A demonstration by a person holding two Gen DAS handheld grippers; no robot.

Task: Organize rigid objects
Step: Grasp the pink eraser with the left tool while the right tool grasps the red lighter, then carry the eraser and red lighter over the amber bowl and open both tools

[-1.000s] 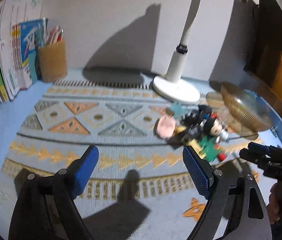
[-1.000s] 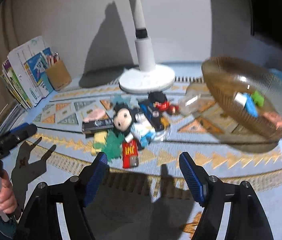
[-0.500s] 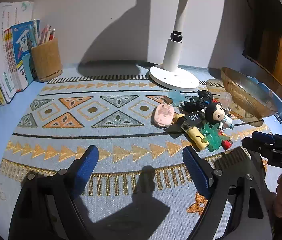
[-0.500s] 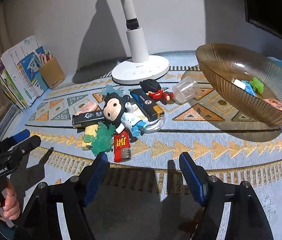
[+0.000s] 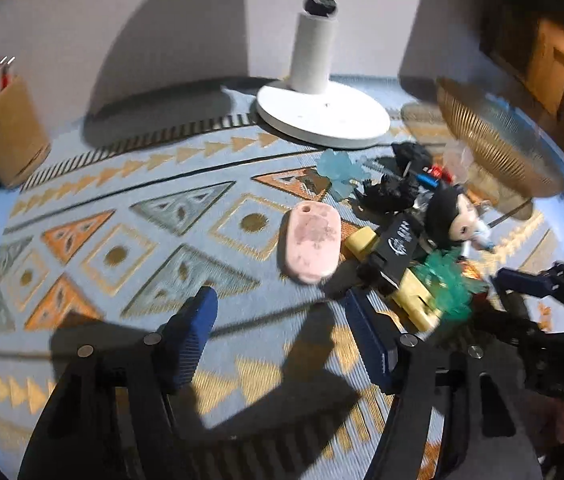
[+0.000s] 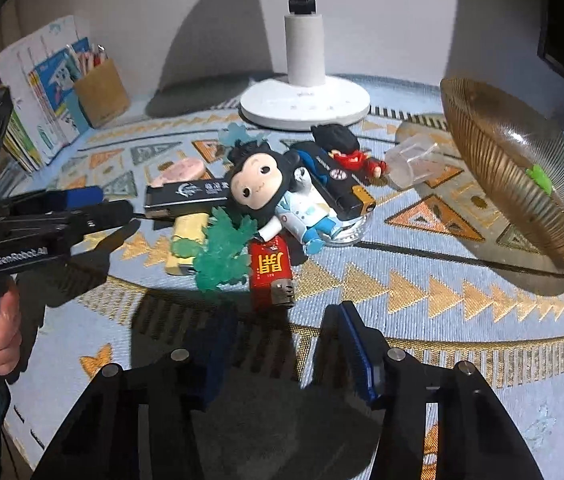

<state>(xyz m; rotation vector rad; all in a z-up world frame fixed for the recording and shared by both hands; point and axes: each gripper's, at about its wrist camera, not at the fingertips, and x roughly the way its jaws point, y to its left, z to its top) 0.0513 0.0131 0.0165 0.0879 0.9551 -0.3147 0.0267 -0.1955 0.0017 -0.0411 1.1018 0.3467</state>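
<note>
A pile of small objects lies on the patterned mat: a pink oval case, a black stick, a black-haired doll, a green plastic leaf, a red lighter and a yellow piece. My left gripper is open and empty, just in front of the pink case. My right gripper is open and empty, just in front of the red lighter. The left gripper also shows in the right wrist view beside the black stick.
A ribbed amber bowl with a green piece inside stands at the right. A white lamp base stands behind the pile. A clear cup lies by the bowl. A brown pen holder and books stand at the far left.
Both grippers have moved forward and lower toward the pile. Their jaws are narrower than before, still open. The objects have not moved.
</note>
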